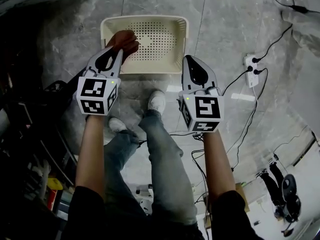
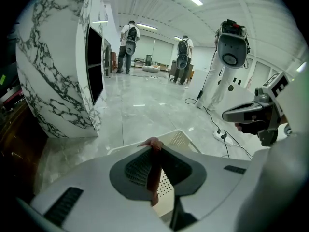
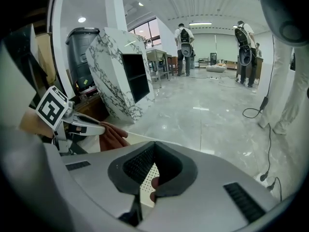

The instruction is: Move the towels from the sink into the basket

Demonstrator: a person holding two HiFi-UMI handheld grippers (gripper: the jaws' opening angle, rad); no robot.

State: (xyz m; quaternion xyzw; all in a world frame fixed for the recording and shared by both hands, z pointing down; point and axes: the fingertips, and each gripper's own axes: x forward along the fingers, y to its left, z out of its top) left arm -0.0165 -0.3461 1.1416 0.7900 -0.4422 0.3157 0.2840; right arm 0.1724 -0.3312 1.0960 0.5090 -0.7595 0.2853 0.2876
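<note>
Drop step: your left gripper pinches 1 brown towel over the basket, left side. Right gripper jaws together, apparently empty. Next, open left so it falls inside.

**One basket, one towel, two grippers**

One cream perforated plastic basket is in view, with one reddish-brown cloth towel. There are two grey-and-white hand-held tools, the left gripper and the right gripper. They carry two black-and-white marker cubes, one apiece. One white power strip lies on the grey floor. Two white shoes show below. Far off stand two people wearing backpacks. There is also one white marble-patterned cabinet and one dark grey bin.
</note>
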